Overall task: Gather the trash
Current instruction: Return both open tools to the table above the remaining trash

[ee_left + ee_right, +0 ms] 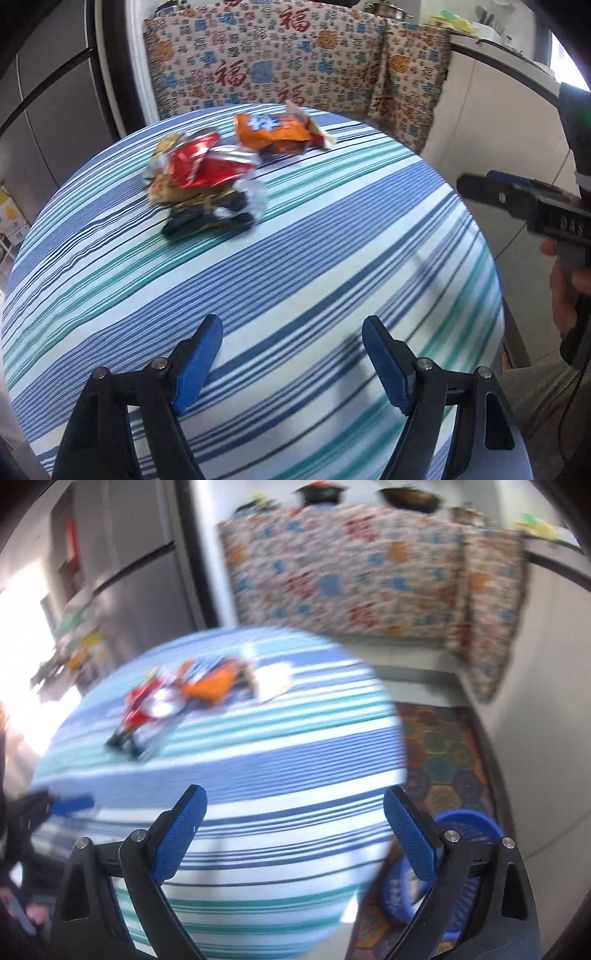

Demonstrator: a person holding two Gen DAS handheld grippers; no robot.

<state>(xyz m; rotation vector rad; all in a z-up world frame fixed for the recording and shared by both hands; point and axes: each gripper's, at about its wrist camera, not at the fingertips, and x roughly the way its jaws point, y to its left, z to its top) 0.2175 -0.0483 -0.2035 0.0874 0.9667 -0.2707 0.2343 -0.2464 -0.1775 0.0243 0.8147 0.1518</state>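
Note:
Crumpled wrappers lie at the far side of a round table with a blue, teal and white striped cloth [332, 258]. A red and silver wrapper [203, 170] sits on a black and gold one [207, 221]. An orange snack bag [273, 133] lies just behind them. My left gripper [291, 350] is open and empty above the near part of the table. My right gripper [295, 819] is open and empty over the table's near right; it also shows in the left wrist view [480, 188]. The right wrist view, which is blurred, shows the red wrapper [144, 705], the orange bag [214, 683] and a white scrap [273, 683].
A blue plastic basket [465, 849] stands on a patterned floor mat [443, 746] right of the table. A counter draped in a printed cloth [295, 62] runs behind the table. A grey fridge [48, 122] stands at the left.

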